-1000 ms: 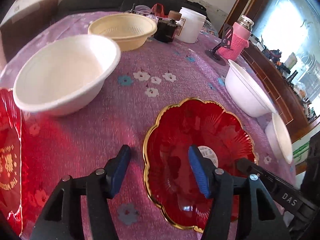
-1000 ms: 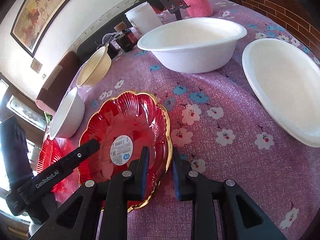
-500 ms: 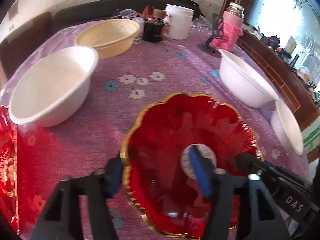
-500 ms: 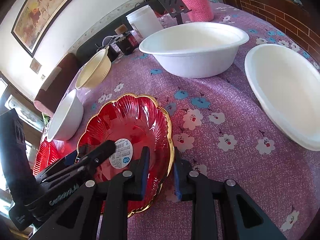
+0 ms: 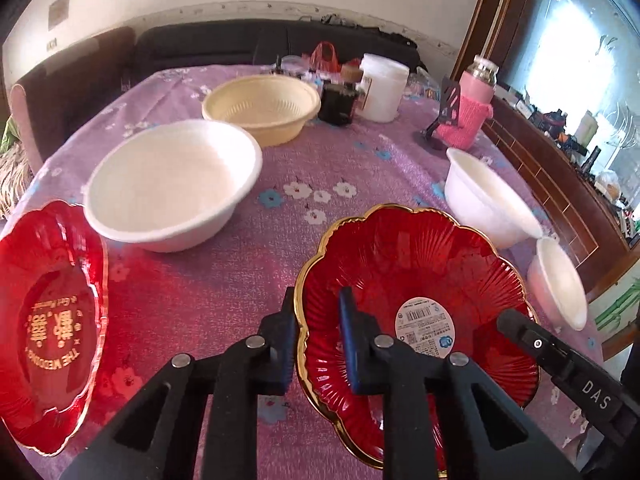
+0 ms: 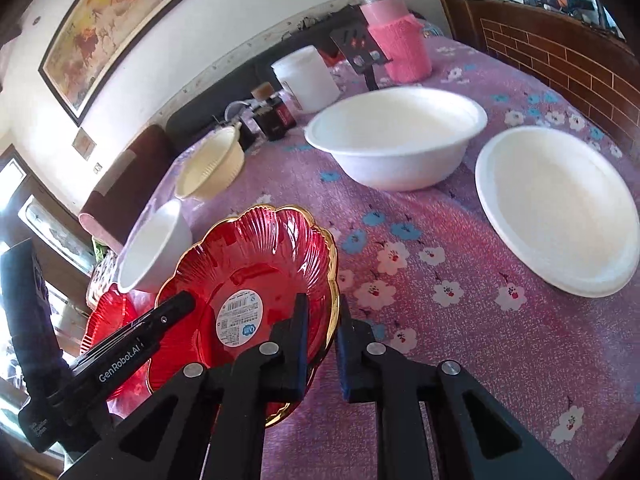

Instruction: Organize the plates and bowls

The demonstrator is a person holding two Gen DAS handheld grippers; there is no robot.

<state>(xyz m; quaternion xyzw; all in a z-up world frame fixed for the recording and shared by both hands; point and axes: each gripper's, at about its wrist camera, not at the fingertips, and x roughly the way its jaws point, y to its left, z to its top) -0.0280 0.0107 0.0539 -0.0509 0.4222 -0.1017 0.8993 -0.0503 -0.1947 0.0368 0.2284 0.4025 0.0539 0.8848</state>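
Observation:
A red gold-rimmed plate (image 5: pixel 416 280) with a white sticker is held off the purple cloth by both grippers. My left gripper (image 5: pixel 316 336) is shut on its left rim. My right gripper (image 6: pixel 322 340) is shut on its right rim (image 6: pixel 332 264). A second red plate (image 5: pixel 48 308) lies at the far left. A white bowl (image 5: pixel 172 184) and a cream bowl (image 5: pixel 260 108) sit behind it. Another white bowl (image 6: pixel 396 136) and a white plate (image 6: pixel 556 208) sit on the right.
A white tub (image 5: pixel 380 88), dark jars (image 5: pixel 336 100), a pink-sleeved bottle (image 5: pixel 468 112) and a black phone stand (image 5: pixel 444 116) stand at the table's far side. A wooden sideboard (image 5: pixel 560 184) runs along the right.
My left gripper has closed on the red plate's left rim. The plate has risen off the cloth and tilted, held between both grippers.

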